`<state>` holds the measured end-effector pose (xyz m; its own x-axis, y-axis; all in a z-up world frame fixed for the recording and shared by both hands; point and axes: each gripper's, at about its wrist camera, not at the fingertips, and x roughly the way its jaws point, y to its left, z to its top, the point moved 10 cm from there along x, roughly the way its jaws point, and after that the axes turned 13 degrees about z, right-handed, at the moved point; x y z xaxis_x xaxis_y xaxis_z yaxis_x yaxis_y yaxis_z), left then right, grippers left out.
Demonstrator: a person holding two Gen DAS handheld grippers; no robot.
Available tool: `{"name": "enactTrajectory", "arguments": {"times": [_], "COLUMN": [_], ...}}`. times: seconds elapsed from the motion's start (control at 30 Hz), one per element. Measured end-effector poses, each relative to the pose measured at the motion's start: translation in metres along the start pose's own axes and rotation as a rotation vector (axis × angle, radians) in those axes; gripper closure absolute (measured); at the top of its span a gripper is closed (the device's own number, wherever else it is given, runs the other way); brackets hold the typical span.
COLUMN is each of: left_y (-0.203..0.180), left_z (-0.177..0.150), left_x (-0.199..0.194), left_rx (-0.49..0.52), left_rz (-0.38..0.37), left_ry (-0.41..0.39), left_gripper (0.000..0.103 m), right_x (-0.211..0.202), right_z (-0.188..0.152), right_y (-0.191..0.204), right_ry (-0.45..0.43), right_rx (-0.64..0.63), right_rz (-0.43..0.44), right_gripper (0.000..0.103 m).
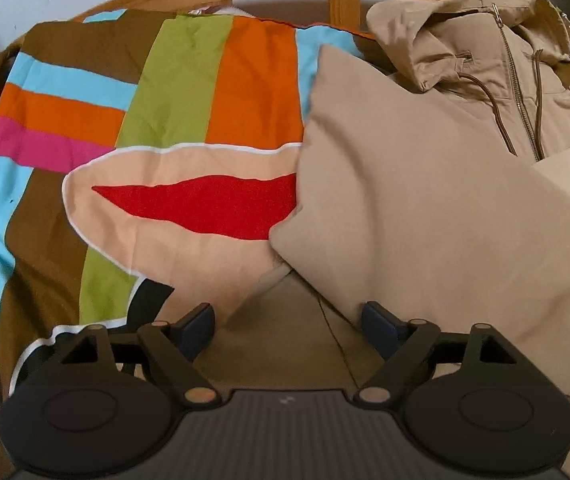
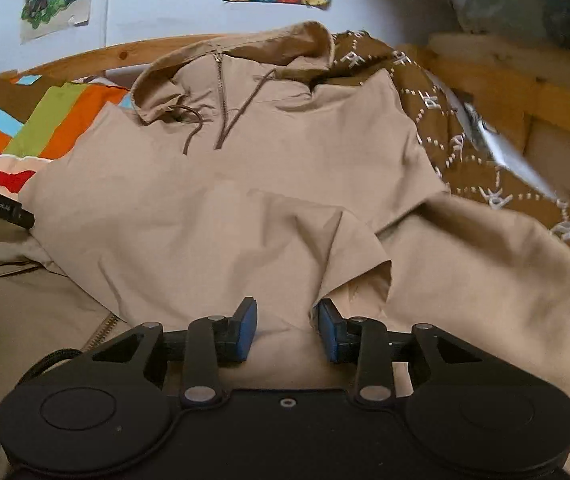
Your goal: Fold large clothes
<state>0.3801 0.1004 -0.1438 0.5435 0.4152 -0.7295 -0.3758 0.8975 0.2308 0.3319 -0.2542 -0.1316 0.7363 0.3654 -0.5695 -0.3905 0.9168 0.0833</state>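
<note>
In the left wrist view, the left gripper (image 1: 289,326) is seen spread wide with nothing clamped, above the tan hooded jacket (image 1: 425,220) that is spread on the striped bedspread (image 1: 189,92), one sleeve (image 1: 365,184) folded across; that loose fold may be dragged open if a finger snags it. In the right wrist view, the right gripper (image 2: 287,330) is held partly open over a folded flap (image 2: 325,248), no cloth visibly pinched, so only one layer may be caught.

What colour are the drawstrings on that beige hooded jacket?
Brown, darker than the beige jacket. The drawstrings show best in the right wrist view.
</note>
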Motion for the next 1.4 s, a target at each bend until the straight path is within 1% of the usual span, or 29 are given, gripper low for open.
{"name": "enactTrajectory", "arguments": {"times": [0.13, 0.27, 0.33, 0.4, 0.47, 0.53, 0.6, 0.63, 0.73, 0.77, 0.8, 0.93, 1.0, 1.1, 1.13, 1.17, 1.2, 1.27, 1.3, 1.33, 1.4], "left_y": [0.005, 0.008, 0.011, 0.012, 0.013, 0.015, 0.018, 0.020, 0.029, 0.032, 0.035, 0.054, 0.064, 0.078, 0.081, 0.081, 0.078, 0.062, 0.052, 0.038, 0.008], "left_z": [-0.003, -0.012, -0.015, -0.019, -0.023, -0.026, -0.028, -0.028, -0.021, -0.017, -0.011, 0.027, 0.050, 0.090, 0.104, 0.119, 0.132, 0.157, 0.165, 0.173, 0.181], "left_x": [-0.008, -0.012, -0.013, -0.015, -0.020, -0.026, -0.033, -0.038, -0.058, -0.065, -0.076, -0.126, -0.151, -0.186, -0.196, -0.204, -0.210, -0.210, -0.206, -0.197, -0.170], "left_rx": [0.008, -0.009, -0.028, -0.031, -0.026, -0.022, -0.024, -0.030, -0.054, -0.057, -0.058, -0.036, -0.016, 0.024, 0.039, 0.052, 0.063, 0.085, 0.094, 0.102, 0.105], "left_rz": [0.023, 0.026, 0.026, 0.029, 0.038, 0.034, 0.028, 0.021, -0.011, -0.019, -0.026, -0.054, -0.055, -0.022, 0.008, 0.037, 0.051, 0.052, 0.049, 0.038, -0.014], "left_ry": [0.005, 0.050, 0.060, 0.071, 0.072, 0.075, 0.078, 0.079, 0.073, 0.068, 0.057, -0.016, -0.047, -0.069, -0.081, -0.095, -0.114, -0.170, -0.189, -0.209, -0.236], "left_gripper": [0.018, 0.017, 0.015, 0.013, 0.013, 0.013, 0.013, 0.013, 0.013, 0.013, 0.013, 0.011, 0.007, 0.005, 0.004, 0.001, 0.001, 0.001, 0.001, 0.001, 0.001], "right_x": [-0.008, -0.025, -0.032, -0.035, -0.028, -0.019, -0.019, -0.022, -0.041, -0.048, -0.054, -0.076, -0.087, -0.101, -0.105, -0.107, -0.108, -0.110, -0.110, -0.110, -0.108], "right_z": [0.004, 0.018, 0.023, 0.019, 0.011, -0.004, -0.007, -0.004, 0.013, 0.020, 0.024, 0.039, 0.045, 0.053, 0.056, 0.058, 0.060, 0.063, 0.064, 0.065, 0.066], "right_y": [-0.001, -0.003, 0.000, 0.003, 0.000, -0.012, -0.020, -0.022, -0.023, -0.024, -0.025, -0.036, -0.039, -0.039, -0.040, -0.040, -0.039, -0.038, -0.038, -0.038, -0.038], "right_ry": [-0.014, -0.077, -0.096, -0.077, -0.013, 0.049, 0.031, 0.028, -0.049, -0.075, -0.093, -0.168, -0.208, -0.269, -0.285, -0.299, -0.308, -0.323, -0.329, -0.333, -0.336], "right_rx": [0.006, 0.017, 0.006, -0.019, -0.040, -0.022, 0.043, 0.059, 0.047, 0.041, 0.042, 0.088, 0.120, 0.165, 0.173, 0.177, 0.177, 0.176, 0.176, 0.176, 0.176], "right_rz": [-0.017, -0.033, -0.017, -0.012, -0.026, -0.057, -0.030, -0.035, -0.059, -0.063, -0.070, -0.108, -0.104, -0.087, -0.084, -0.080, -0.079, -0.084, -0.085, -0.083, -0.085], "right_gripper": [0.066, 0.062, 0.061, 0.058, 0.053, 0.051, 0.050, 0.050, 0.050, 0.045, 0.038, 0.032, 0.023, 0.012, 0.011, 0.010, 0.008, 0.006, 0.004, 0.003, 0.002]}}
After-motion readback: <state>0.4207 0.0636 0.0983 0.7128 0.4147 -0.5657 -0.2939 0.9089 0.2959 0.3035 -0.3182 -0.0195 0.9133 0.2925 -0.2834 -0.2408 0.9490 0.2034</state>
